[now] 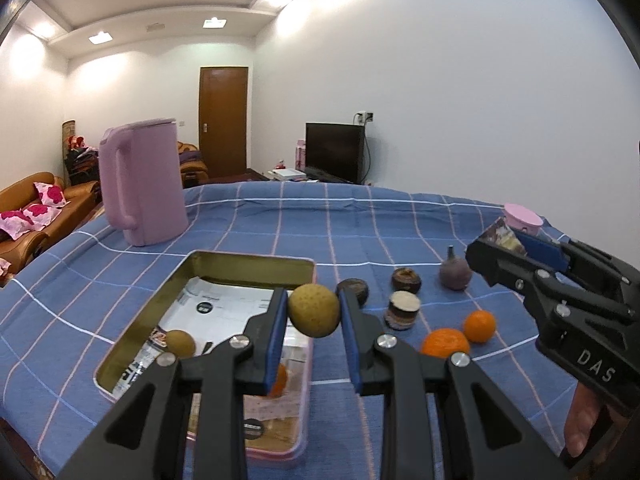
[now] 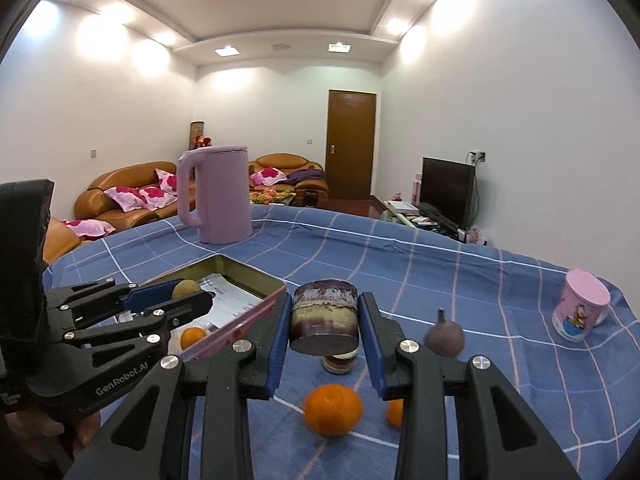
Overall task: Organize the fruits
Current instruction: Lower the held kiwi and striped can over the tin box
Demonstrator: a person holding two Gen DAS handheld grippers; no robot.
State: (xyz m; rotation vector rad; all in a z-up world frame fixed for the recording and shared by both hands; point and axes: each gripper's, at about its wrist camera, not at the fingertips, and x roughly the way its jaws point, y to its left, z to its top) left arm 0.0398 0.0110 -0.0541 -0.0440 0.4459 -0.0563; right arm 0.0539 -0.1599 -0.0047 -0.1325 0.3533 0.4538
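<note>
Blue checked tablecloth [image 1: 400, 220] over the whole table, with much free cloth toward the far edge. Pink kettle [image 1: 140, 184] upright near the far left edge, well apart from the fruits. Open tin box [image 1: 248, 264] at the left of centre, its right rim just beside the fruit group; inside, a small brown fruit [image 1: 180, 343] and an orange fruit partly hidden. Pink cup [image 2: 582, 308] alone close to the right edge.

Left gripper [image 1: 314, 312] above the right rim of the box, closed around a round yellow-brown fruit [image 1: 314, 310], lifted from the cloth. Right gripper [image 2: 324, 320] above the loose fruits, clamping a cut sugarcane piece [image 2: 324, 316], also in the air.

On the cloth below: another cane piece [image 1: 402, 310], two dark round fruits [image 1: 406, 280], a purple fruit with stem [image 1: 455, 274], two oranges [image 1: 446, 342] close together, small gaps between all.
</note>
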